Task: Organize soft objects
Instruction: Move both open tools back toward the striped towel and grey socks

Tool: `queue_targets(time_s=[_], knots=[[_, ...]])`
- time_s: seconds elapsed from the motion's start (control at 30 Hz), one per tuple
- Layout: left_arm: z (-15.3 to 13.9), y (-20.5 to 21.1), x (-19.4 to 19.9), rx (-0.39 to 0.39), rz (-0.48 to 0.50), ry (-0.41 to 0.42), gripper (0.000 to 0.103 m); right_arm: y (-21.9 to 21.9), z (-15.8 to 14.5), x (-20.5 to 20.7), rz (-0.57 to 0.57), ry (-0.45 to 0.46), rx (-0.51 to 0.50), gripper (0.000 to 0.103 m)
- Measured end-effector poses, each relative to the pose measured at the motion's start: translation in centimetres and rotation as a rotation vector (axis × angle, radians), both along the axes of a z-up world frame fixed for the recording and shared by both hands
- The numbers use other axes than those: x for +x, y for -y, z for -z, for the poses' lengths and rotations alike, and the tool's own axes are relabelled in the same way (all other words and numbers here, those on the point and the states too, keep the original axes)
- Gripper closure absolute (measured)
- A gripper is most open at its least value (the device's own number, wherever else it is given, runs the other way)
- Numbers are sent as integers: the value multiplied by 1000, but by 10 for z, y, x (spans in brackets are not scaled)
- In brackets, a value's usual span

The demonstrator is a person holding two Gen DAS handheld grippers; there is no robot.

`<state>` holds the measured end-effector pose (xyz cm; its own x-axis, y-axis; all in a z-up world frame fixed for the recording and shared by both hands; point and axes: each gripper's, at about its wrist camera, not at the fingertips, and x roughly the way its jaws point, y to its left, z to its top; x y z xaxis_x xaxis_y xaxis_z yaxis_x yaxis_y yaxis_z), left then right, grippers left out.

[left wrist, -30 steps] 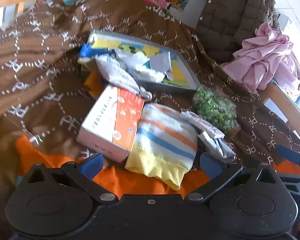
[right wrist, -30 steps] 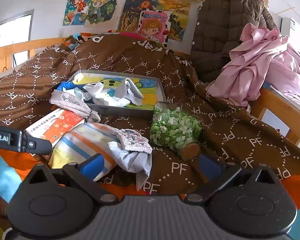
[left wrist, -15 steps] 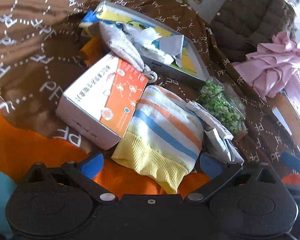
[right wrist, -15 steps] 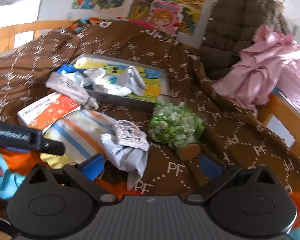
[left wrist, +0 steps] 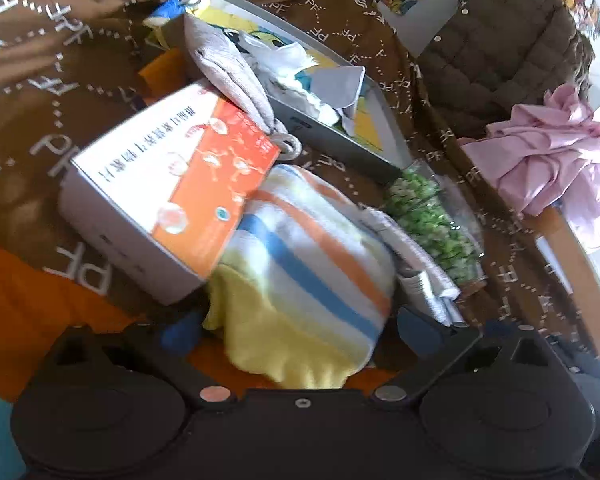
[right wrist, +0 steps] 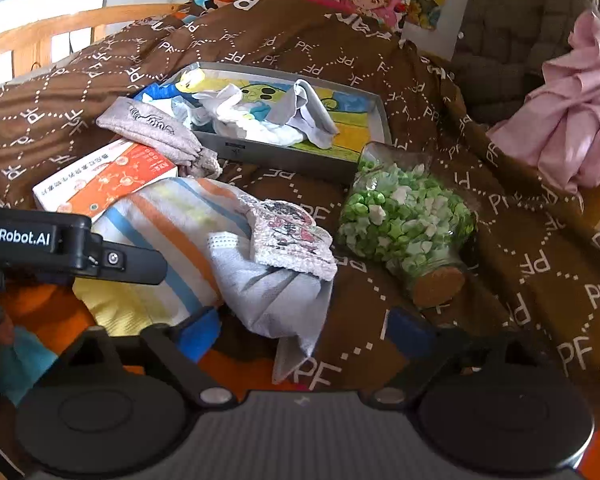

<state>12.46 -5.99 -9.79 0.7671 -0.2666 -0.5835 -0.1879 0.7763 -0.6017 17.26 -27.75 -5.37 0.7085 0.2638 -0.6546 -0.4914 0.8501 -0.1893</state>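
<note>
left gripper (left wrist: 296,330) closer than a second ago, jaws closing around striped towel (left wrist: 304,256), no pinch yet | right gripper (right wrist: 304,330) closing over face mask (right wrist: 268,292) | tray (right wrist: 300,156) at 12 o'clock | grasp likely imminent

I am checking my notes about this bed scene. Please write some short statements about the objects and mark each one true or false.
1. The striped cloth lies between the left tool's fingers. True.
2. The jar of green pieces stands upright. False: it lies on its side.
3. The orange-and-white box sits inside the tray. False: it lies outside, beside it.
4. Socks lie in the tray. True.
5. The pink garment covers the jar. False: it lies apart.
</note>
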Motion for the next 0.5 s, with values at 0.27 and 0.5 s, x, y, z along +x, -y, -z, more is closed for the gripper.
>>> queue_targets(time_s=[0.27,0.5], knots=[[10,-5,6,-97,-49,-17,27,3,-3,2,7,-5,37,37],[16,-8,13,-130,-78,-50,62,1,-3,1,1,3,55,55]])
